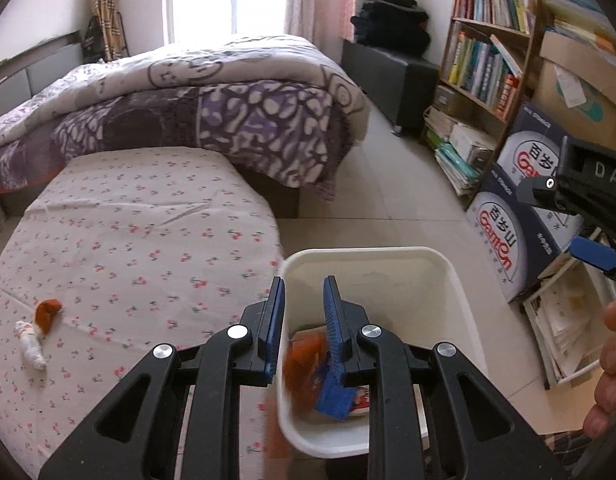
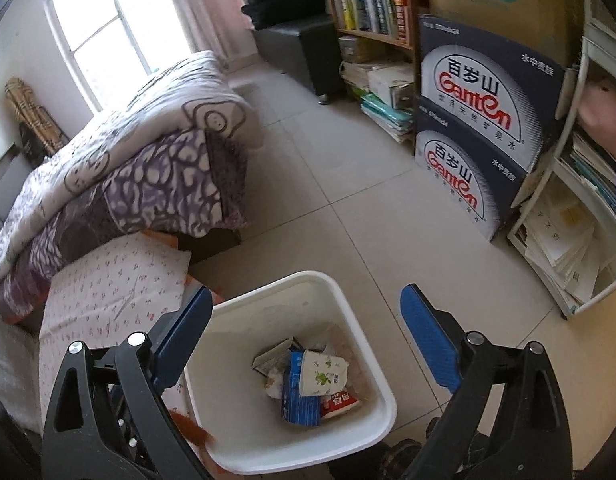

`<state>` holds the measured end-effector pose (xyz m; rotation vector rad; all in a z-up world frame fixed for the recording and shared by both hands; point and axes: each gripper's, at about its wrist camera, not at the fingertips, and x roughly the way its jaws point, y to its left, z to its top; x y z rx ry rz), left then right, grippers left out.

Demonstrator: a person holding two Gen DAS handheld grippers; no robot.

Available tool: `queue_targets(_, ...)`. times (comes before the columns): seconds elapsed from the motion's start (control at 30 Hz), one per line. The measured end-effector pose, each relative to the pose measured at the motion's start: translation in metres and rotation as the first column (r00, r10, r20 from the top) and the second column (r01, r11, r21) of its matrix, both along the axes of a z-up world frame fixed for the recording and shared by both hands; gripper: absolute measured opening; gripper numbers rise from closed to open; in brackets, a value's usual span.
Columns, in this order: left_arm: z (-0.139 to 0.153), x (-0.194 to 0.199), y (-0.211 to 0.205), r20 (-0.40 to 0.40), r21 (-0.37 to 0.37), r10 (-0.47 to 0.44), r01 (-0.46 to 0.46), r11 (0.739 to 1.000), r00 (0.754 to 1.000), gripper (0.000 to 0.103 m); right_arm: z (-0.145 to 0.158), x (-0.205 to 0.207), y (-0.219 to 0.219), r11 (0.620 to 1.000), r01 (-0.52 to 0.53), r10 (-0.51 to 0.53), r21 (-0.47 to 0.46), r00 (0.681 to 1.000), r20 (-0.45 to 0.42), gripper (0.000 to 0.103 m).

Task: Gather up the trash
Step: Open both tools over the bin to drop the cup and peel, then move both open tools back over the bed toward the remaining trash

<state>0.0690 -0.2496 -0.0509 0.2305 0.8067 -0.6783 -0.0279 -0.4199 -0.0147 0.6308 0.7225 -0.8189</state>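
A white trash bin (image 1: 459, 300) stands on the floor beside the bed; it also shows in the right wrist view (image 2: 335, 304). It holds a blue packet (image 2: 298, 396), a white printed wrapper (image 2: 321, 372) and a red-and-white carton (image 2: 341, 402). My left gripper (image 1: 304, 292) is open over the bin's left rim, and a blurred orange peel (image 1: 304, 364) is below its jaws, falling. My right gripper (image 2: 308, 312) is open wide and empty above the bin. On the floral sheet (image 1: 128, 240) lie another orange peel (image 1: 47, 314) and a crumpled white tissue (image 1: 31, 344).
A folded purple and white quilt (image 1: 212, 100) lies on the bed. A bookshelf (image 1: 483, 52), stacked Ganten water boxes (image 2: 475, 128) and a white rack of papers (image 2: 563, 240) line the right wall. A dark ottoman (image 1: 391, 72) stands by the window. Tiled floor (image 2: 347, 208) surrounds the bin.
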Motion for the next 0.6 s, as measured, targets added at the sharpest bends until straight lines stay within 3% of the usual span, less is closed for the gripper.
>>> queue_targets(0.17,-0.001,-0.004,-0.010,-0.029,-0.016,-0.032,0.031,0.999,0.999,0.024,-0.001,-0.003,-0.004,1.000,0.007,-0.007,0.004,1.000,0.001,0.091)
queue_targets(0.27,-0.001,-0.006,-0.010,-0.027,-0.016,-0.037,0.037,0.999,0.999,0.042,-0.001,-0.002,-0.003,1.000,0.007,-0.008,0.008,1.000,0.004,0.091)
queue_targets(0.47,0.002,-0.004,0.000,0.008,0.007,-0.013,0.013,1.000,1.000,0.049,-0.001,0.008,0.009,1.000,-0.023,0.023,0.005,1.000,0.005,0.094)
queue_targets(0.6,0.003,0.002,0.016,0.034,0.028,0.027,-0.028,0.999,0.999,0.066,0.000,0.020,0.023,0.998,-0.055,0.055,0.004,0.998,-0.003,0.094)
